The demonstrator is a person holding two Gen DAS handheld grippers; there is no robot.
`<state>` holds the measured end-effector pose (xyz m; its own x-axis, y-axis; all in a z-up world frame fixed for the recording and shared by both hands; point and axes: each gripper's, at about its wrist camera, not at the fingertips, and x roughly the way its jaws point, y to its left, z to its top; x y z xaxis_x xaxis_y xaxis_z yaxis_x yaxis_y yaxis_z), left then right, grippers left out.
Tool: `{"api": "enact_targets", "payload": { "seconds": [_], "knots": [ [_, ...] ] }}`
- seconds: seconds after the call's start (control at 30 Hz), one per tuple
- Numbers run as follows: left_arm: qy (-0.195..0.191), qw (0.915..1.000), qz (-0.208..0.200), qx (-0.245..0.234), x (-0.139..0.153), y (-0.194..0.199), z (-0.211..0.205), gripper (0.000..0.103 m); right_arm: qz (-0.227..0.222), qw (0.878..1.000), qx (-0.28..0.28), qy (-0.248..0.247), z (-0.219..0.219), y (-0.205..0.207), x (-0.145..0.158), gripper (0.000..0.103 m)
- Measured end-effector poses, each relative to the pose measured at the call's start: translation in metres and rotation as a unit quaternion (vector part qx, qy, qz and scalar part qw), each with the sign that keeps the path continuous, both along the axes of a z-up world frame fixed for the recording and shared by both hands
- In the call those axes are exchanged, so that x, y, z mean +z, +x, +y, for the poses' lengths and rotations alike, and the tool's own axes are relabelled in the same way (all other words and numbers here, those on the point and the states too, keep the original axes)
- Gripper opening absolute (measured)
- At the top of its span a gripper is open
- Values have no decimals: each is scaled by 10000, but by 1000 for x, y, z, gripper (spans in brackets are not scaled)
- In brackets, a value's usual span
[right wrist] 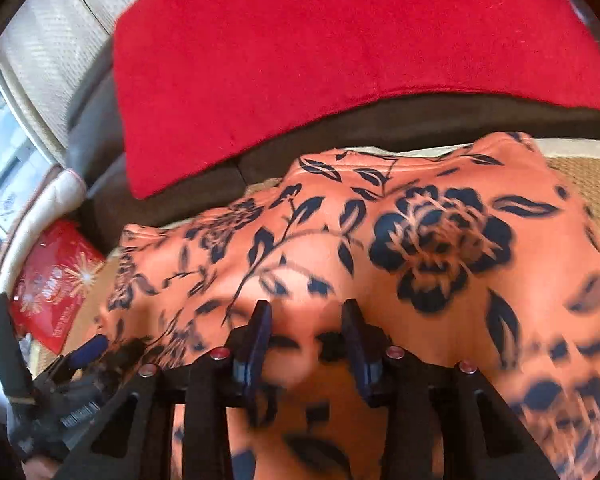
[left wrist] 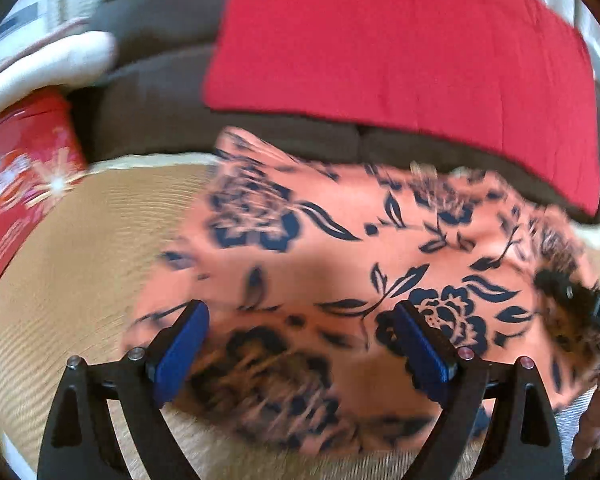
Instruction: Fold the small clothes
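An orange garment with a dark blue flower print (left wrist: 340,248) lies spread on a tan woven mat (left wrist: 80,264); it also fills the right wrist view (right wrist: 420,248). My left gripper (left wrist: 300,316) is open wide just above the garment's near part, holding nothing. My right gripper (right wrist: 306,312) hangs over the garment's near edge with its blue pads (right wrist: 260,336) partly apart and no cloth seen between them. The left gripper shows at the lower left of the right wrist view (right wrist: 80,360). Both views are blurred.
A red cloth (left wrist: 400,48) lies on a dark sofa (left wrist: 156,96) behind the mat. A red printed box (left wrist: 24,184) sits at the mat's left, with a white cushion (left wrist: 48,64) beyond it. The red box also shows in the right wrist view (right wrist: 56,280).
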<state>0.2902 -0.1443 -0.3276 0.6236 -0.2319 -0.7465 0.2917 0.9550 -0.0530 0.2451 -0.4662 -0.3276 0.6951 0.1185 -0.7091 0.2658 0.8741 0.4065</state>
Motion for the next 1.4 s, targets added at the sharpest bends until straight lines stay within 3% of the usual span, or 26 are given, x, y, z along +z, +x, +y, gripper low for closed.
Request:
{"api": "enact_targets", "payload": {
  "seconds": [0.1,0.2,0.3,0.47,0.63,0.73,0.83,0.93,0.97,1.0,1.03,1.07,1.13,1.23,1.4],
  "knots": [
    [-224,9989,-111,402,12,-24,33,93,-216,9989,-17,413,-10,-33,21,63],
    [-554,9952,124,801,16,-26,60,93,-629,9948,-209,773,-19,-72,37,76],
    [-974,9881,356,1138,11,-27,75,93,-632,9869,-370,1441,-34,-113,30,76],
    [-1277,9819,593,1268,2,-20,82,93,-464,9682,-999,2245,-63,-159,10,76],
    [-1948,9638,1028,1505,-16,-6,93,92,-315,9403,-1857,2836,-98,-179,-15,76],
    [-2337,9527,1237,1499,-26,3,91,67,-439,9258,-2004,3176,-106,-168,-25,76],
    [-2255,9548,1127,1575,-29,7,87,51,-541,9308,-2032,2989,-108,-146,-22,77],
    [-2303,9529,1111,1629,-32,11,85,47,-656,9349,-2043,2827,-104,-125,-22,74],
    [-2196,9562,1081,1607,-32,13,82,42,-604,9398,-2040,2673,-100,-117,-22,64],
    [-2121,9583,1063,1592,-31,15,79,38,-514,9427,-2088,2551,-98,-112,-23,35],
    [-2080,9594,1071,1574,-31,16,78,32,-303,9448,-2157,2450,-97,-106,-29,24],
    [-2063,9600,1089,1551,-31,17,76,28,-307,9414,-2233,2510,-98,-105,-35,20],
    [-1919,9630,1122,1523,-30,17,72,22,-283,9464,-2230,2320,-96,-103,-31,18],
    [-1809,9655,1144,1482,-24,12,70,15,-79,9653,-2150,1483,-80,-100,-18,17],
    [-1656,9671,1340,1391,-20,-8,80,14,47,9732,-2104,933,-56,-114,-5,16]
  ]
}}
